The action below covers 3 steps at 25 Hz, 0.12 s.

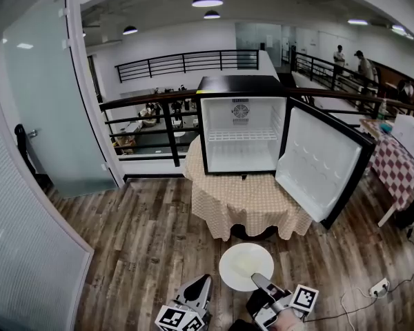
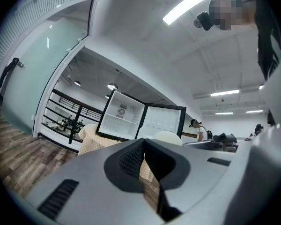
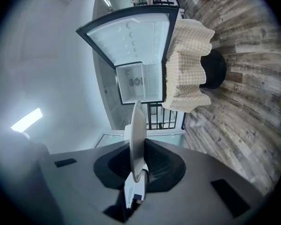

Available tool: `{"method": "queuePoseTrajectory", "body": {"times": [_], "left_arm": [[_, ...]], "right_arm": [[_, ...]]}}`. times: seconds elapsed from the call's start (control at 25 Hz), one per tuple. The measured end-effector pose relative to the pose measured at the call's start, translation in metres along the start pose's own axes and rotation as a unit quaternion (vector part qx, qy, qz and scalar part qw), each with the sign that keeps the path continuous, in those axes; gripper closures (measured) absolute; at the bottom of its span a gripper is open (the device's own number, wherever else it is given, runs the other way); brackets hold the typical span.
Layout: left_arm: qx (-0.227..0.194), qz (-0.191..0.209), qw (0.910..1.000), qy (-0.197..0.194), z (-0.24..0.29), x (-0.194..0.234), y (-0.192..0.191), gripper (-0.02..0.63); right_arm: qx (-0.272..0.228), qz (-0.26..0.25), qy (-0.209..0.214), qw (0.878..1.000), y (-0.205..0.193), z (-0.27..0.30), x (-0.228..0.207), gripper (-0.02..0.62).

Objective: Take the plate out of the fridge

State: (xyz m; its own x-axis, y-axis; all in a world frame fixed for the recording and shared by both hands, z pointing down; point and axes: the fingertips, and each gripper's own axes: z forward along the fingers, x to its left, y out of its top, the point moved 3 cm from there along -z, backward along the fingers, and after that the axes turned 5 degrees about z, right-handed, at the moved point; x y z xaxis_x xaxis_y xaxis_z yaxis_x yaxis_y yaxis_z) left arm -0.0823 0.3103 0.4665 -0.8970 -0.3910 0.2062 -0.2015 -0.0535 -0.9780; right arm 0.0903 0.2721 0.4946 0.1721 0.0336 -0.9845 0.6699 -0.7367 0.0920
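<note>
Right gripper (image 1: 258,279) is clamping onto the near rim of the plate (image 1: 245,265), one ribbed black pad pressing on each face. In the right gripper view the plate is showing edge-on, just a thin curved sliver w/ a slightly raised lip. From the head view it's looking round, shallow, smooth and off-white, prob glazed ceramic but can't say for sure. It's hanging over the floor (image 1: 145,233), which is grey-brown wood-look planks w/ a lot of grain. So the plate is out of the fridge (image 1: 240,83) and well apart from it, in front of the table (image 1: 248,202).

Left gripper (image 1: 204,281) is sitting just left of the plate, not touching it. Its jaws are pressing together w/ nothing between them. Body is matte grey plastic, inner pad has a fine knurled texture.

Fridge is a boxy little thing, glossy black shell, white plastic inside. It's sitting on top of the table, back from the front edge. The fridge door (image 1: 324,161) is swinging wide open to the right, w/ a moulded white liner full of round dimples. A white wire shelf (image 1: 241,135) is running across the inside, and I'm not seeing anything on it.

Table is wearing a tan checked cloth (image 1: 224,216) that's draping in soft folds over the edges. At the left a frosted glass panel (image 1: 45,102) is standing, and behind the fridge there's a black metal railing (image 1: 186,61).
</note>
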Motion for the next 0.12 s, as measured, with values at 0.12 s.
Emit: {"method": "queuePoseTrajectory", "body": {"times": [0.12], "left_arm": [[0.000,-0.002,1.0000,0.004,-0.0086,0.0006,-0.0012,0.597]], "right_arm": [[0.006,0.004,-0.004,1.000,-0.0099,-0.0020,-0.0034,0.538]]}}
